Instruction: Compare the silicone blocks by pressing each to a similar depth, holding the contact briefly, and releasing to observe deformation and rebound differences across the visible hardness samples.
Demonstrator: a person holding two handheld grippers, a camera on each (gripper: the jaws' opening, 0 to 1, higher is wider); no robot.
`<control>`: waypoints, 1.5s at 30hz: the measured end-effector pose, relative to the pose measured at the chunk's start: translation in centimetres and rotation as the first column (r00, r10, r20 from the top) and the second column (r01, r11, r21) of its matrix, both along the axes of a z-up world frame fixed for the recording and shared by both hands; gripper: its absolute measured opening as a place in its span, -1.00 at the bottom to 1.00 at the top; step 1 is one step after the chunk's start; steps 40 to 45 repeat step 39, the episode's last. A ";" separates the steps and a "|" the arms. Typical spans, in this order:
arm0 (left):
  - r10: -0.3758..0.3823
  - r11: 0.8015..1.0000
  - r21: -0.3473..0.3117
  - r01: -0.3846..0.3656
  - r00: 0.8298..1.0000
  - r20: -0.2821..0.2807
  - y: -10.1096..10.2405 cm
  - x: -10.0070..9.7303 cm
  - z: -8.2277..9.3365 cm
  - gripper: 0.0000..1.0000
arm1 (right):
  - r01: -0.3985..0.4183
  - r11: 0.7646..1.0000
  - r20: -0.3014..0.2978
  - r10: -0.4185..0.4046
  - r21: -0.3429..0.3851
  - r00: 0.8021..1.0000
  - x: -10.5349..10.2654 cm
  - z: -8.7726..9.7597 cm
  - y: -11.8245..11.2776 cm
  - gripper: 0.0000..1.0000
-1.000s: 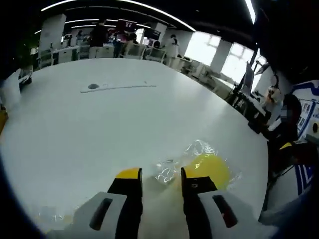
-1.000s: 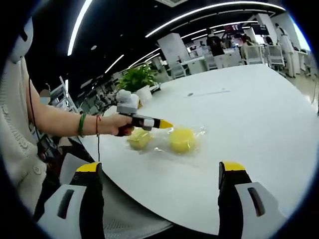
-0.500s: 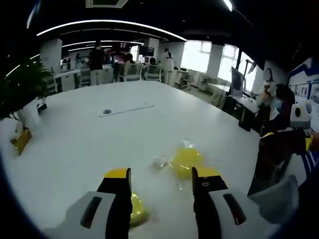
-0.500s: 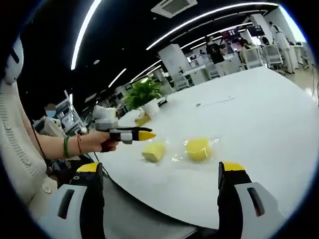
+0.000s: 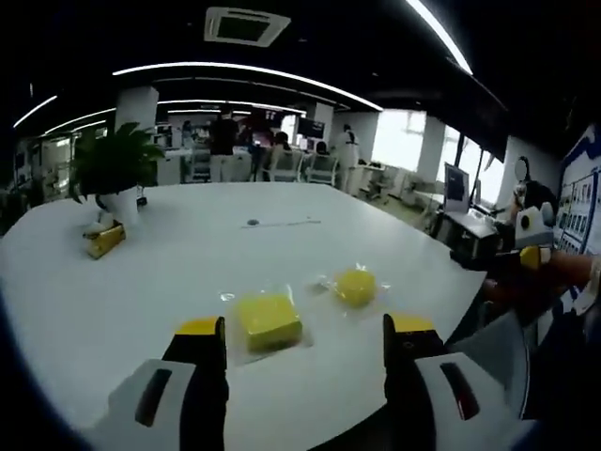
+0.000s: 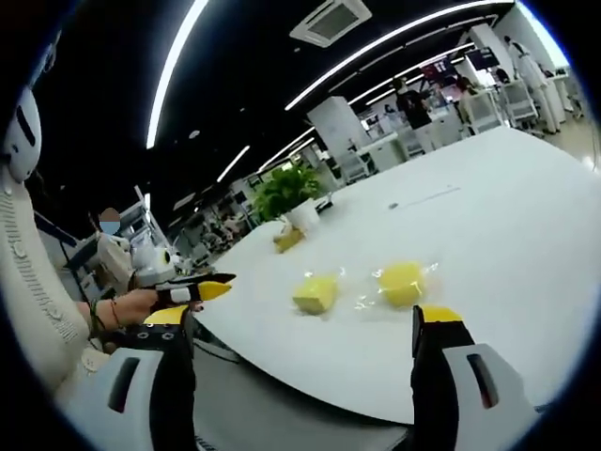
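On the white desk (image 5: pixel 141 272), near its front edge, the square yellow block (image 5: pixel 269 321) lies left of the round yellow block (image 5: pixel 356 287), both in clear wrap. The left gripper (image 5: pixel 305 331) and the right gripper (image 6: pixel 305 318) are wide open, holding nothing.

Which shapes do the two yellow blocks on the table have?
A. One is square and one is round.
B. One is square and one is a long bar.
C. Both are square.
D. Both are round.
A: in the left gripper view the square block lies flat in its clear wrap, and the round block lies apart from it on the white table.
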State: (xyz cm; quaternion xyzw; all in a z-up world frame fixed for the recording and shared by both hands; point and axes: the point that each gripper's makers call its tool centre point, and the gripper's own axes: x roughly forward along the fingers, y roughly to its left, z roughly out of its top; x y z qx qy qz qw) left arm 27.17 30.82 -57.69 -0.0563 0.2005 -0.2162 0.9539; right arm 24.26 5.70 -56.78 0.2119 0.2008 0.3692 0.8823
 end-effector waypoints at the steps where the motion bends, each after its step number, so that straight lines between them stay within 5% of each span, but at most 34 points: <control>1: 0.011 1.000 -0.009 -0.011 1.000 -0.003 0.4 -0.3 0.0 0.37 | -0.003 1.000 -0.009 0.003 -0.002 1.000 -0.1 -0.1 0.1 0.83; 7: 0.060 0.995 -0.081 -0.059 0.998 0.016 1.8 -1.3 0.8 0.44 | -0.018 0.999 0.002 0.018 -0.051 1.000 -0.9 -0.2 0.5 0.83; 45: 0.109 0.989 -0.100 -0.108 0.994 0.008 3.3 -1.5 1.6 0.48 | -0.062 0.995 0.000 0.062 -0.081 0.998 -1.4 -1.2 1.2 0.80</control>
